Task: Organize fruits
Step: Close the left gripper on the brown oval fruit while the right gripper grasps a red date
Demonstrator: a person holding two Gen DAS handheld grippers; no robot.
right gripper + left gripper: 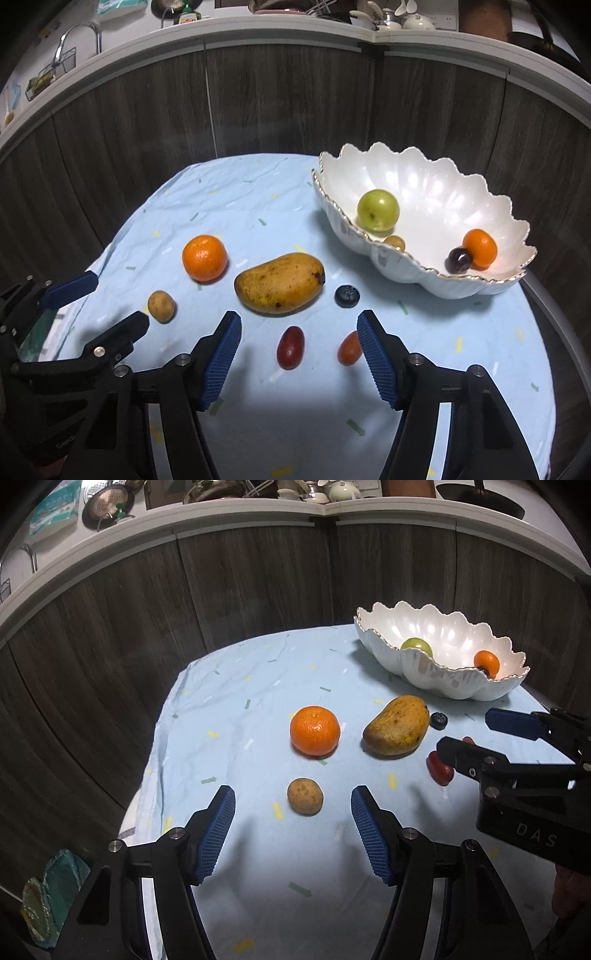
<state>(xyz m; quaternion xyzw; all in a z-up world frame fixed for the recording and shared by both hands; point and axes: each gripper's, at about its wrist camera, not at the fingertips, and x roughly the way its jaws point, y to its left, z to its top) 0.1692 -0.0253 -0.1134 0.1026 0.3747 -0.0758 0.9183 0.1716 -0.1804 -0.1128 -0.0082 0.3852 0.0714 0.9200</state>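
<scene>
Pale-blue cloth covers the surface [258,192], with the scalloped white bowl [480,280] at its far right corner already holding a green fruit [378,209], a small orange [480,247] and a dark plum [458,259]. My left claw [293,830] stands apart around the small brown fruit [305,796] near the front edge; my right claw [299,354], also apart, frames the dark red fruit [290,347]. I judge each should centre and close gently, since these small smooth ovals could roll.
</scene>
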